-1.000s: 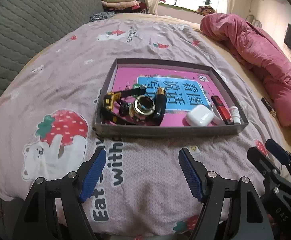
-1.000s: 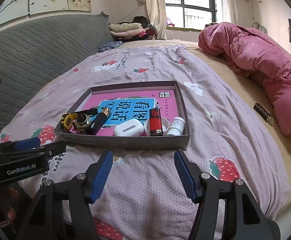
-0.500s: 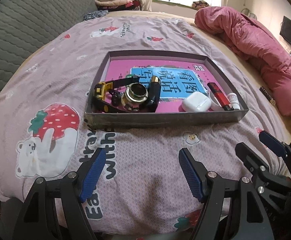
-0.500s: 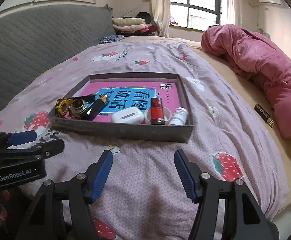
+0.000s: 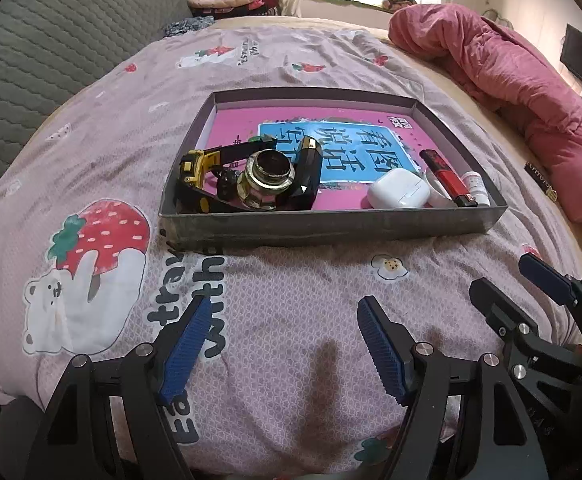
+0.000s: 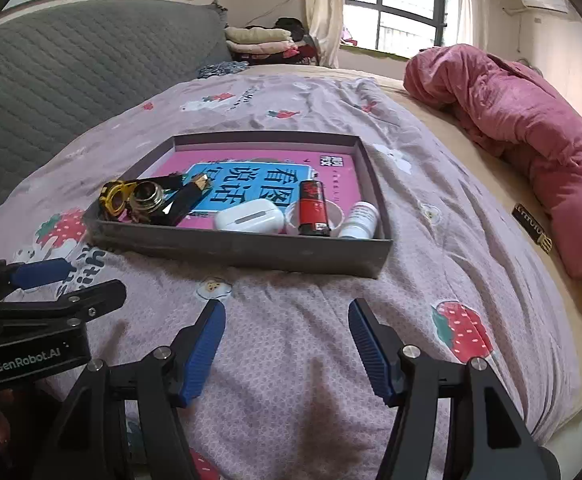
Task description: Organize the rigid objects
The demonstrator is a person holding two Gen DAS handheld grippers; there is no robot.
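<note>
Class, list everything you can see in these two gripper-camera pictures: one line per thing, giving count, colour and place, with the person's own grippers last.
tray: 1, grey, on the bedspread
book: 1, pink and blue, flat in the tray
watch: 1, yellow and black, tray's left end
metal ring fitting: 1, brass, beside the watch
black case: 1, black with a gold tip, beside the fitting
earbud case: 1, white, tray's right half
lighter: 1, red, right of the earbud case
small bottle: 1, white, tray's right corner
bedspread: 1, lilac with strawberries, on the bed
quilt: 1, pink, bed's right side
left gripper: 1, black with blue pads, open, above the bedspread
right gripper: 1, same colours, open, above the bedspread
</note>
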